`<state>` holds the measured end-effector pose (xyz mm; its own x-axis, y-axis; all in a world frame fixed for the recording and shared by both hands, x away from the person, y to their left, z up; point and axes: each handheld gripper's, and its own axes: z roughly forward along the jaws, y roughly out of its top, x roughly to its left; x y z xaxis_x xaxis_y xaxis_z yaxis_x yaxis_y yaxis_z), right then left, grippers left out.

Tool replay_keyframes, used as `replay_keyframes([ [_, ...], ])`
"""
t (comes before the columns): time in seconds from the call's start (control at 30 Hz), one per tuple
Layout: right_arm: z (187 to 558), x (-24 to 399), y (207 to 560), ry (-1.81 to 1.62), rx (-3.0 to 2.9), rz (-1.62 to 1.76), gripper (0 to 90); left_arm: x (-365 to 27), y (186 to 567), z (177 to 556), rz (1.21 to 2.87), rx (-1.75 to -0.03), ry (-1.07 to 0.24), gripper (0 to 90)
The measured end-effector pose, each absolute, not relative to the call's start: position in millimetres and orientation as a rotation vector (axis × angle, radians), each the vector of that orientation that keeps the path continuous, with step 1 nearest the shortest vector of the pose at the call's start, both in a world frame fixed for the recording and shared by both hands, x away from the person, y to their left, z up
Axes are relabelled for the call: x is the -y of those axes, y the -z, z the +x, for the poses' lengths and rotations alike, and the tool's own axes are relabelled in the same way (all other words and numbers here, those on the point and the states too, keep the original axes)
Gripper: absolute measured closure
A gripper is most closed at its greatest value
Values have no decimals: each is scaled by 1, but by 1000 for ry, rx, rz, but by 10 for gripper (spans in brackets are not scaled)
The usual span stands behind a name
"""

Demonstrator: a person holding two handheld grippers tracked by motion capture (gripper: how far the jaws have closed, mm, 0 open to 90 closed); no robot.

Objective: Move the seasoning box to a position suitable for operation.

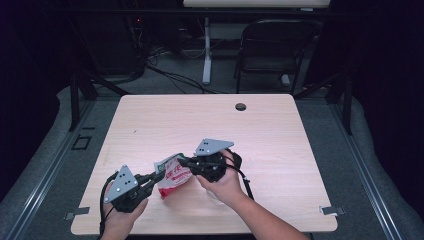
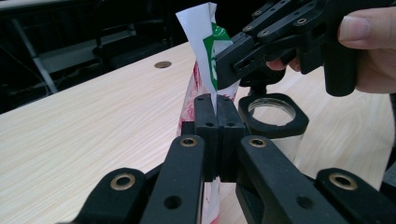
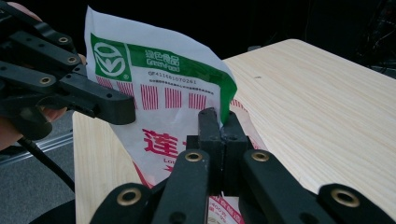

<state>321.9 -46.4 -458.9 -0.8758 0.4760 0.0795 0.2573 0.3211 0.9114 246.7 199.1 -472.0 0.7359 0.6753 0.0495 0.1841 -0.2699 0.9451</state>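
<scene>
Between both sets of fingers, a white, red-and-green printed plastic pouch (image 1: 173, 175) hangs taut; left gripper (image 2: 216, 116) and right gripper (image 3: 219, 128) each clench an edge, apparently to open it.

Dim room, pale wooden table lit from above

The table (image 1: 280, 130) has 1 round cable hole (image 1: 240, 106) near its far edge; beyond it stand a dark folding chair (image 1: 272, 50) and a white desk leg (image 1: 206, 50) on grey floor (image 1: 50, 165), with cables (image 1: 170, 75) trailing.
</scene>
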Motion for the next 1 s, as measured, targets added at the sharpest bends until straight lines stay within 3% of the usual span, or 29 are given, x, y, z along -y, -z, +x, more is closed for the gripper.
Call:
replay_keyframes([
  [0.53, 309, 64, 467, -1569, -2333, 622, 900, -187, 505, 265, 1876, -692, -412, 633],
  [1.0, 308, 74, 479, -1601, -2325, 649, 900, -178, 521, 269, 1944, -727, -381, 539],
])
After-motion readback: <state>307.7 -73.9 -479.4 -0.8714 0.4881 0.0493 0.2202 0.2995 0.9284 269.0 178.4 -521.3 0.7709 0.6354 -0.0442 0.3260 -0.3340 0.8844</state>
